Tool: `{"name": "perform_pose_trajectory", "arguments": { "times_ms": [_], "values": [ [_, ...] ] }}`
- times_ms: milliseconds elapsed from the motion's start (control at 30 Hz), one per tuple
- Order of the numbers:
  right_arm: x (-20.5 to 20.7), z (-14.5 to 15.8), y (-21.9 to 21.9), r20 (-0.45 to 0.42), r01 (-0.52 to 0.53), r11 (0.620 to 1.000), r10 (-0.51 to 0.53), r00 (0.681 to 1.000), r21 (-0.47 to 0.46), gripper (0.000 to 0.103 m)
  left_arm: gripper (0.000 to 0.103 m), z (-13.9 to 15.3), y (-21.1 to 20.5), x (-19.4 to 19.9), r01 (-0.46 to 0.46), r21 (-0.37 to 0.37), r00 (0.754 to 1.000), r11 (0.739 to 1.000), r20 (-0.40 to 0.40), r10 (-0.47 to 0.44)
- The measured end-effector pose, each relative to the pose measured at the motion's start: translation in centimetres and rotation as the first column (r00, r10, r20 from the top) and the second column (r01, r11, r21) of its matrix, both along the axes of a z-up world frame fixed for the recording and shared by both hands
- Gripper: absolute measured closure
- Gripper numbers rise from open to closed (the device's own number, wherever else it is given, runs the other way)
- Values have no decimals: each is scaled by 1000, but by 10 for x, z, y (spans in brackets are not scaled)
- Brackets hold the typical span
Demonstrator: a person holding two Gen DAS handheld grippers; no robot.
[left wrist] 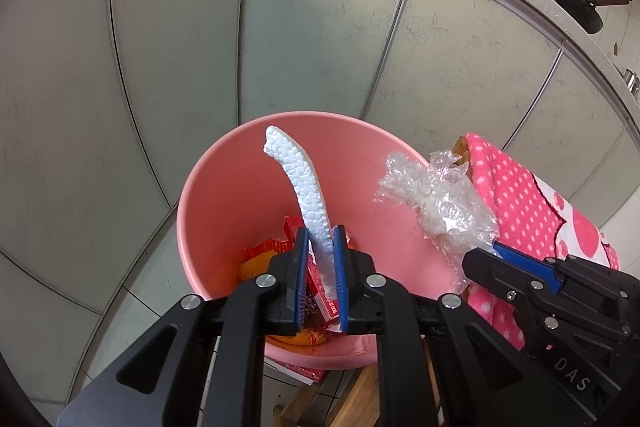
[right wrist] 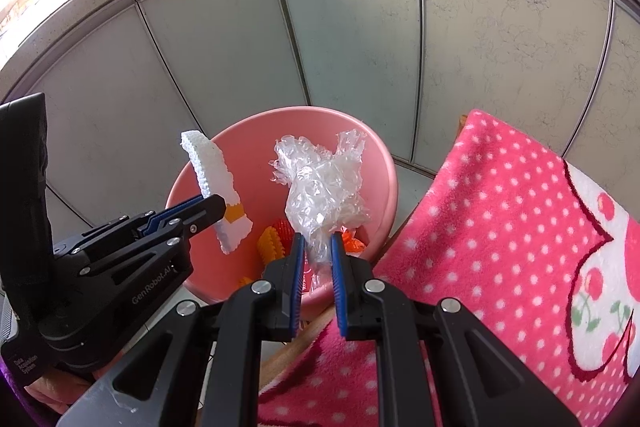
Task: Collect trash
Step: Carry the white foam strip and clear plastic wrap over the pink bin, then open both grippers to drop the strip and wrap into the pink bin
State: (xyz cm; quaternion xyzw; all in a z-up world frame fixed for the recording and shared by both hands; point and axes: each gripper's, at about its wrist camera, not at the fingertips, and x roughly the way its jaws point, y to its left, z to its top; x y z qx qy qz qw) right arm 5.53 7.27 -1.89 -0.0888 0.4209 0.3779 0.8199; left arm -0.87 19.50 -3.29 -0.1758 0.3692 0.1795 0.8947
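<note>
On left gripper (right wrist: 216, 209): "GenRobot.AI".

Left tool (left wrist: 320, 233) and right tool (right wrist: 318, 239) both clamped, angled downward.

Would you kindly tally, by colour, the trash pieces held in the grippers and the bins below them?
White foam strip, in the left gripper: 1
Clear bubble wrap, in the right gripper: 1
Pink bin: 1
Total: 3
</note>
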Motion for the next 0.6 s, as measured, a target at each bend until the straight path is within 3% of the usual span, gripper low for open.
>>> {"name": "perform_pose_trajectory", "arguments": {
  "times_ms": [600],
  "values": [
    [1,-3,8,16,-15,1000,15,1000,-20,90,91,-4,6,3,-34,-19,999,999,-22,34]
  ]
}}
